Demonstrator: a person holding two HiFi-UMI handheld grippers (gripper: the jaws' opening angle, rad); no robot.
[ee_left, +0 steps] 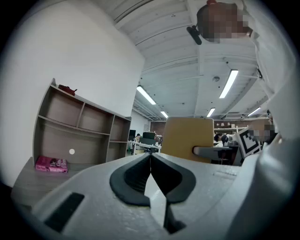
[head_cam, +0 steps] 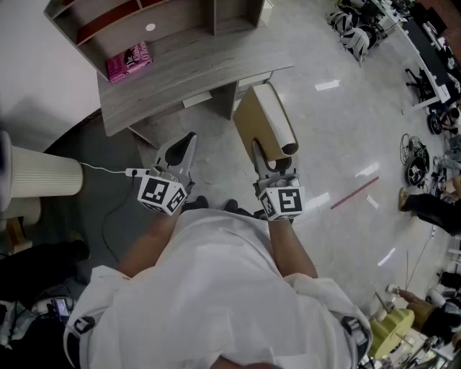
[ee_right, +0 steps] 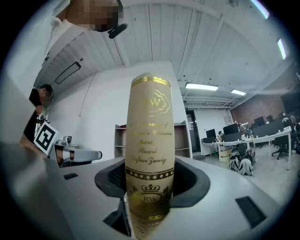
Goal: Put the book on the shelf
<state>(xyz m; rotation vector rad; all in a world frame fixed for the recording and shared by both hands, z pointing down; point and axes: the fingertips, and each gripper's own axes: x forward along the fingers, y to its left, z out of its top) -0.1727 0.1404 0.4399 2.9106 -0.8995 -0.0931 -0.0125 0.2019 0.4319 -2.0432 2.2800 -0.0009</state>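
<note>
Nearest, the tan book (ee_right: 149, 154) is being clamped by its spine between the widely spread jaws of the right hand-held gripper (head_cam: 272, 164), in the air and well short of the shelf (head_cam: 214, 16). Beside it, the left hand-held gripper (head_cam: 184, 150) is being held with its jaws pressed together on nothing. Farther ahead, a pink book (head_cam: 130, 60) is being carried flat by the wooden table (head_cam: 194, 79), just in front of the shelf.

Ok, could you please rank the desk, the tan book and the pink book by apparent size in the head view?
1. desk
2. tan book, held nearer the camera, which inflates it
3. pink book, farther off on the desk; true size against the tan book is unsure
</note>
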